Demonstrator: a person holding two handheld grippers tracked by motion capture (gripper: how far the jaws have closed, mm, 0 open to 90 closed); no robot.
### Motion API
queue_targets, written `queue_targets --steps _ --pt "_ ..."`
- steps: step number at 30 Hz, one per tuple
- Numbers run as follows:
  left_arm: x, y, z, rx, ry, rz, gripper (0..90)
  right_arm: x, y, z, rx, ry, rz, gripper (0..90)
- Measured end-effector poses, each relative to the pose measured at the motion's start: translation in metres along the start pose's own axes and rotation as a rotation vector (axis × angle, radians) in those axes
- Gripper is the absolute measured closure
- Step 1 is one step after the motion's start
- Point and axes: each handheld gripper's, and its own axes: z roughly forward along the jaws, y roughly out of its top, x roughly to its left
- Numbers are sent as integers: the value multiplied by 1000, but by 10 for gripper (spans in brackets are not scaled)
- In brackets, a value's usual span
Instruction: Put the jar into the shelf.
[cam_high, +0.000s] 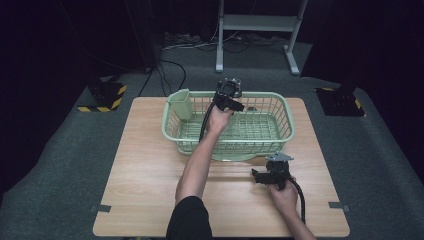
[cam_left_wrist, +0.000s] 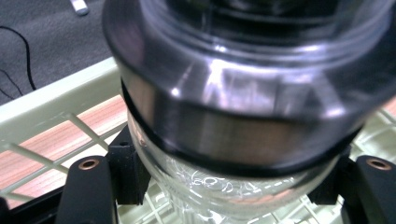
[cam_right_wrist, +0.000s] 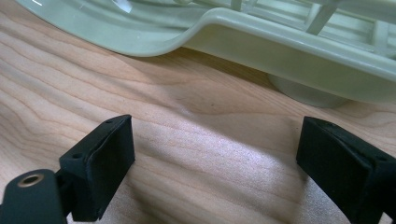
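High view — left gripper (cam_high: 229, 95) jaws clamped on glass jar (cam_left_wrist: 243, 93) over green basket (cam_high: 280, 107), right gripper (cam_high: 274, 172) jaws wide, empty.

This looks like a lab or recording studio set up for handling trials, not a home. A plain light wooden table (cam_high: 150, 165) stands alone on grey carpet (cam_high: 60, 165), walled in by black curtains (cam_high: 60, 40) beyond it. Past the raised left gripper (cam_high: 228, 90), black cables (cam_high: 165, 75) trail over the floor toward the white metal legs of a stand (cam_high: 260, 30). Well off to either side of the grippers sit dark stand bases marked with yellow-and-black hazard tape (cam_high: 105, 97). Grey tape tabs (cam_high: 100, 208) mark the table's near corners, level with the right gripper (cam_high: 260, 176).
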Motion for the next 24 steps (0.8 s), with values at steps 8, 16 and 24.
queue_targets --steps 8,16,24 --pt "3 -4 6 21 -15 3 315 0 0 0 -2 0 0 110" --pt "10 -11 0 21 -45 -16 314 0 0 0 -3 0 0 111" --pt "18 -15 -4 25 -76 -55 267 0 0 0 -2 0 1 110"
